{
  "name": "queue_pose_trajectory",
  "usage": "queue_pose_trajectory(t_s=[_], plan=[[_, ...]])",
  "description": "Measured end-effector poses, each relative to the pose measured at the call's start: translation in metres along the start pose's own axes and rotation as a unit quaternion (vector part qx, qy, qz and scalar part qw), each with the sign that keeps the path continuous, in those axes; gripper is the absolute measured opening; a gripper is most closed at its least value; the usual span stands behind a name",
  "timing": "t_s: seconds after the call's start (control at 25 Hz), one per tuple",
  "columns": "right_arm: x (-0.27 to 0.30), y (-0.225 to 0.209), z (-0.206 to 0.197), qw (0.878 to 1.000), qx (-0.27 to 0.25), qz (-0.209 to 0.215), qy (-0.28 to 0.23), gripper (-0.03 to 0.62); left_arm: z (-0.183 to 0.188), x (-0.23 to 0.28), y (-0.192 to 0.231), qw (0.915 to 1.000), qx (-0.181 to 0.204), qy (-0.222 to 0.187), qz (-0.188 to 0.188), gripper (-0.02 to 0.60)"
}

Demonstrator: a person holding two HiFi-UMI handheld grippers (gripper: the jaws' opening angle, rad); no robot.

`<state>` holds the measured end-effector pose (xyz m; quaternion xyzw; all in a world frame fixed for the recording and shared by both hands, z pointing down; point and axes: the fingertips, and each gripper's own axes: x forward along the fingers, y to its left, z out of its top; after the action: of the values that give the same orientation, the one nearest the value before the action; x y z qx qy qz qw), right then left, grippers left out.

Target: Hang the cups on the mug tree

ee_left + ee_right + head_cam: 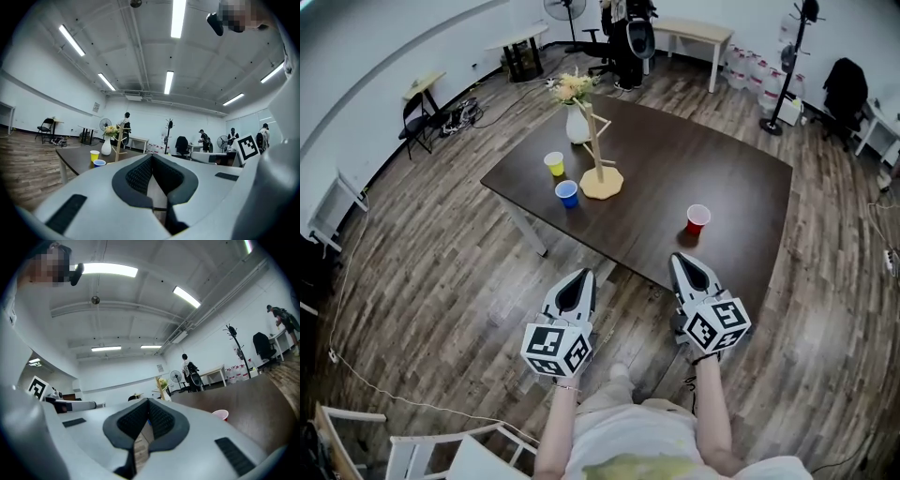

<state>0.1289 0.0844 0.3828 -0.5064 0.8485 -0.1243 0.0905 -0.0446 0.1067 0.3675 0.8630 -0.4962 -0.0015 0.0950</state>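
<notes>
The left tongs are pointing level with their jaws pressed together on nothing. The right tongs are likewise closed tight and empty. The left pair is hanging over the wooden floor short of the dark desk, while the right pair's tip is showing at the desk's near edge. The red cup is standing upright on the desk, nearest to the right tongs. Farther across, the wooden mug tree is standing on its flat base. The blue cup is sitting just beside that base and the yellow cup is just behind the blue one. A white vase of flowers is crowding the tree from behind. Beyond the desk, a coat rack and a pale table are standing along the far wall.
</notes>
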Motion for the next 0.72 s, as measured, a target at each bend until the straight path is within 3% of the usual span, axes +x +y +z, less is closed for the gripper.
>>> queue_pose_trajectory(t_s=[0.36,0.72], plan=[[0.036,-0.04,0.0,0.998,0.002,-0.067,-0.009,0.021,0.001,0.066,0.021,0.9981,-0.003,0.014,-0.061,0.023],[0.025,-0.082,-0.016,0.993,0.008,-0.118,-0.008,0.021,-0.023,0.106,0.014,0.9934,-0.019,0.049,-0.102,0.023]])
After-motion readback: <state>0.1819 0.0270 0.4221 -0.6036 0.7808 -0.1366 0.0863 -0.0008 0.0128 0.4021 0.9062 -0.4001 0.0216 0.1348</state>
